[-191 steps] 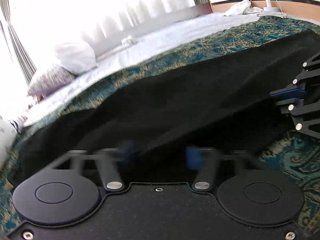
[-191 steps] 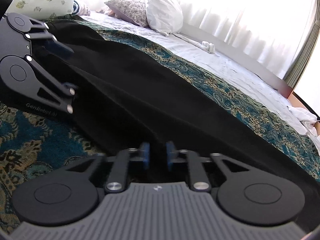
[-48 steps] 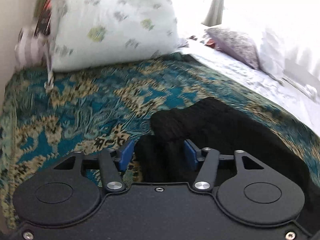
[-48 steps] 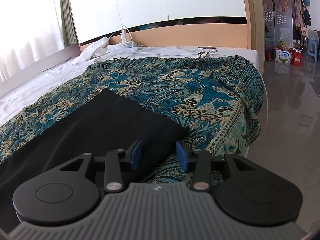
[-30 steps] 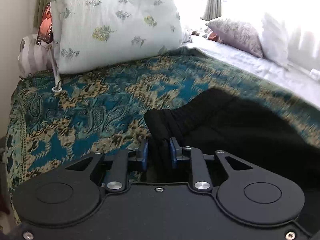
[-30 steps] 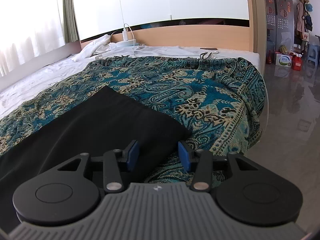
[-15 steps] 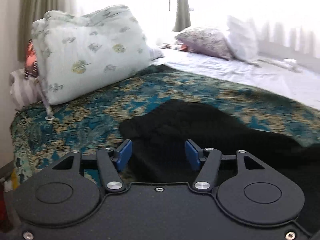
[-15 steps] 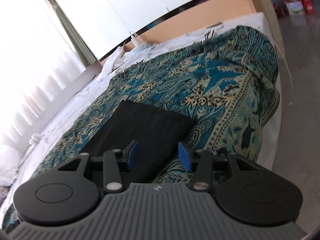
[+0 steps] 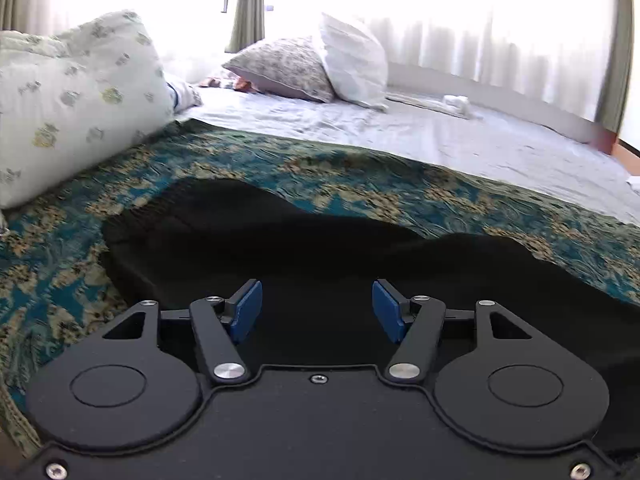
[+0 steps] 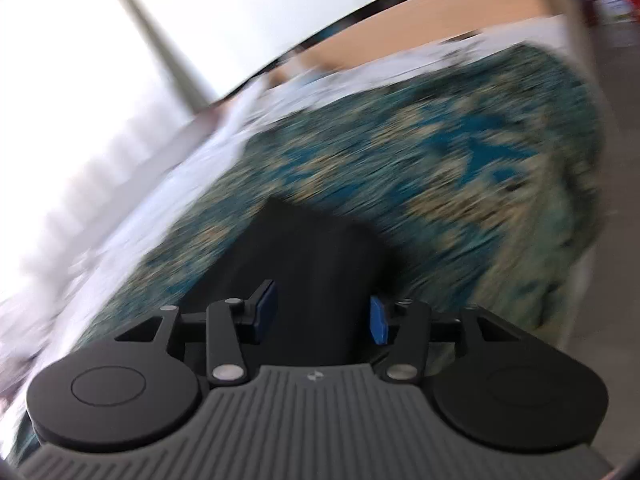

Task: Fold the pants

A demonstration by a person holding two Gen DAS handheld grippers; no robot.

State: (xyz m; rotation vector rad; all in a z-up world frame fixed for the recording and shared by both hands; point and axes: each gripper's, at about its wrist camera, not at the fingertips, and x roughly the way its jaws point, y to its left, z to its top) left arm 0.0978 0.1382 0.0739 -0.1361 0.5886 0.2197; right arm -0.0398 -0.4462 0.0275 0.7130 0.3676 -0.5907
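The black pants (image 9: 304,248) lie stretched along the near edge of the bed, on the teal patterned bedspread (image 9: 360,176), with one rumpled end bunched up toward the floral pillow (image 9: 72,104) at the bed's head and the other end squared off toward the foot, where the spread drapes over the corner. The left gripper (image 9: 317,312) hovers over the bunched end with its jaws spread wide, nothing between the blue pads (image 9: 246,310). The right gripper (image 10: 322,314) is also parted and empty above the cloth at the foot end — that view is smeared by motion, so the exact edge it is over is hard to read, though it looks to be the flat end of the pants (image 10: 312,248). The step in hand seems to be taking hold of the two ends for a lengthwise fold. To do it well, each gripper should come down on a true corner and catch every layer — the lumpy end near the pillow wants smoothing first, or the crease will set crooked. Lifting both ends level would keep the middle from dragging across the spread.
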